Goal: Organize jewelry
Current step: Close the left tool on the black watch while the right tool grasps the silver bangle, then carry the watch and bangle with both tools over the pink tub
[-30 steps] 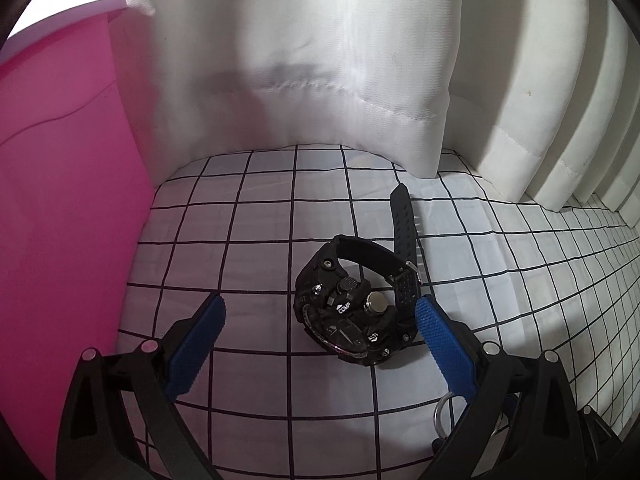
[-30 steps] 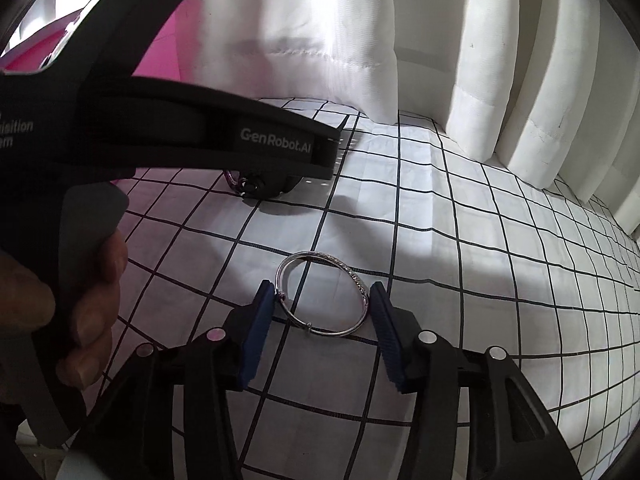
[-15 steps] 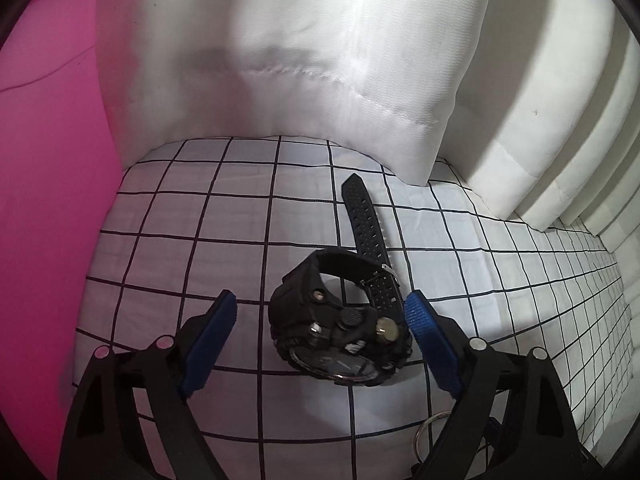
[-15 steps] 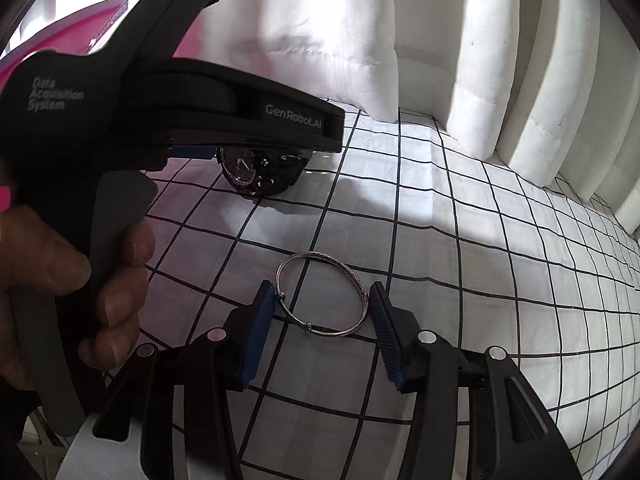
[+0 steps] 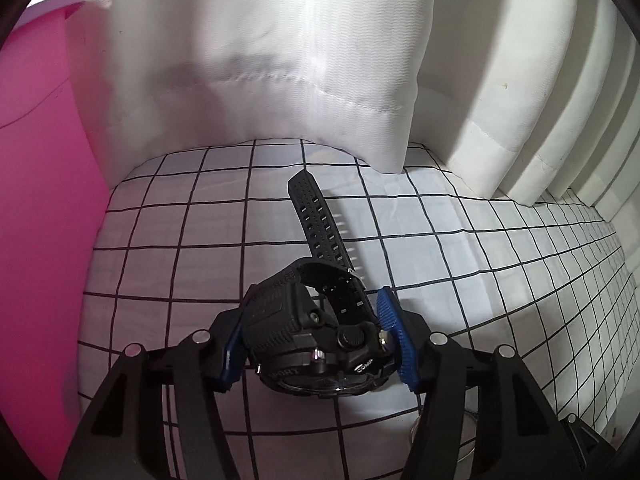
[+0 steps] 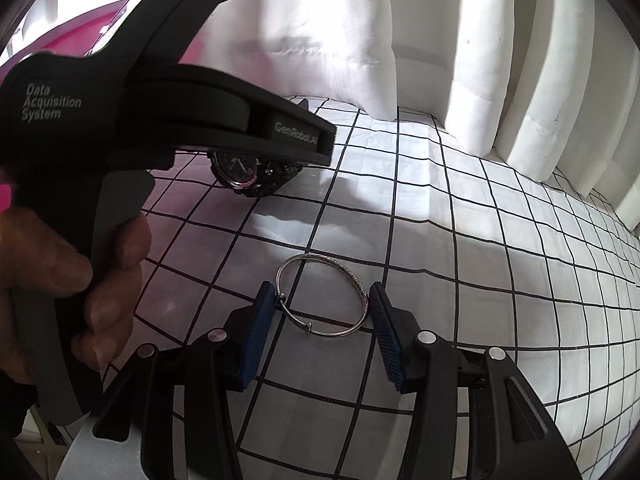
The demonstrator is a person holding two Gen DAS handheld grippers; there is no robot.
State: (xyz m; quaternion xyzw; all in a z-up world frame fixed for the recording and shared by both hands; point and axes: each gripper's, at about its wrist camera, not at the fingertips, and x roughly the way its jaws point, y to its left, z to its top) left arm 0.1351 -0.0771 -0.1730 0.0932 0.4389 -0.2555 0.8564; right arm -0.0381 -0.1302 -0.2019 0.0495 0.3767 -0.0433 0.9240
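Left wrist: fingers clamp watch, strap pointing away; right fingers apart.

Left hand-held gripper has closed on the black watch, previously open

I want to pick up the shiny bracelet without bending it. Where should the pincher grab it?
The silver bangle lies flat on the checked cloth, a thin hoop. Probably come from above with the right gripper and squeeze gently across its two opposite sides, where the pads already bracket it.

Matt rubbery watch, shiny metal bangle
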